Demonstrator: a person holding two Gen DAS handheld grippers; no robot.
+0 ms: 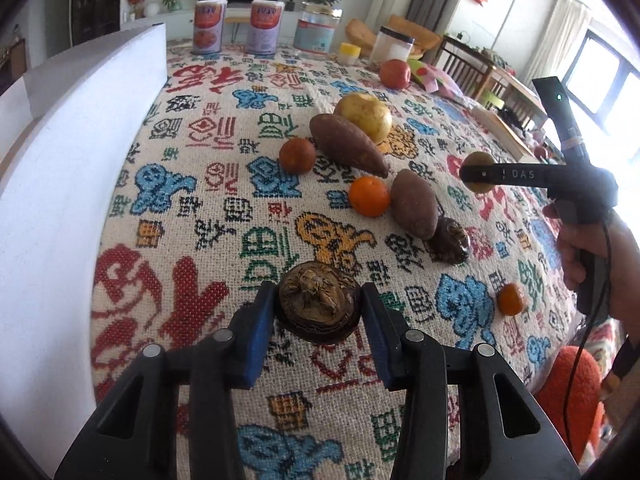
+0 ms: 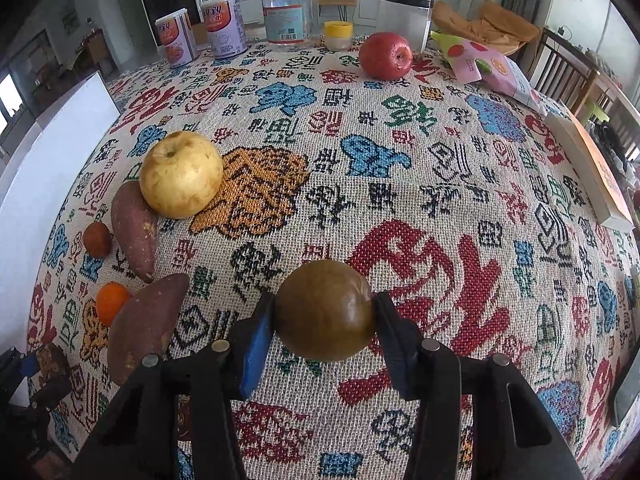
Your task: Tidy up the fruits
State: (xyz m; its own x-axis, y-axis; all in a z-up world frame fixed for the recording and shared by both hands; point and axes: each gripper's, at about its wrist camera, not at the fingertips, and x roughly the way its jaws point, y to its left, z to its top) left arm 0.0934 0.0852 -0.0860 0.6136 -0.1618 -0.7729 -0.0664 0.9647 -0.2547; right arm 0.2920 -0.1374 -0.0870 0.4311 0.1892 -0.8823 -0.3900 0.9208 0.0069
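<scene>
The left gripper is grasping a wrinkled dark-brown dried fruit between its blue-padded fingers, at 6 o'clock in the left wrist view; whether it is touching the patterned woven cloth covering the bench cannot be told. The right gripper is grasping a smooth round olive-brown fruit, fingers pressing at its left and right sides, above the cloth at 6 o'clock in the right wrist view.

Containers are standing along the far edge of the bench, at 12 o'clock: two printed cylindrical cans, contents hidden; a clear plastic jar with a gold lid, appearing empty; a small yellow-lidded jar; and a clear black-lidded canister, contents unclear. A red apple is sitting just beside the canister.

A round yellow pear is resting at 10 o'clock, stem end facing up. A reddish-brown tapered sweet potato is touching it, long axis running 12 to 6, narrow tip pointing near. A second sweet potato is lying at 8 o'clock, long axis pointing toward 1 o'clock, with a bright orange mandarin just beside it. A darker russet mandarin is sitting left of the first sweet potato. Another wrinkled dark fruit is touching the second sweet potato, and a small orange mandarin is lying apart at 4 o'clock in the left view.
</scene>
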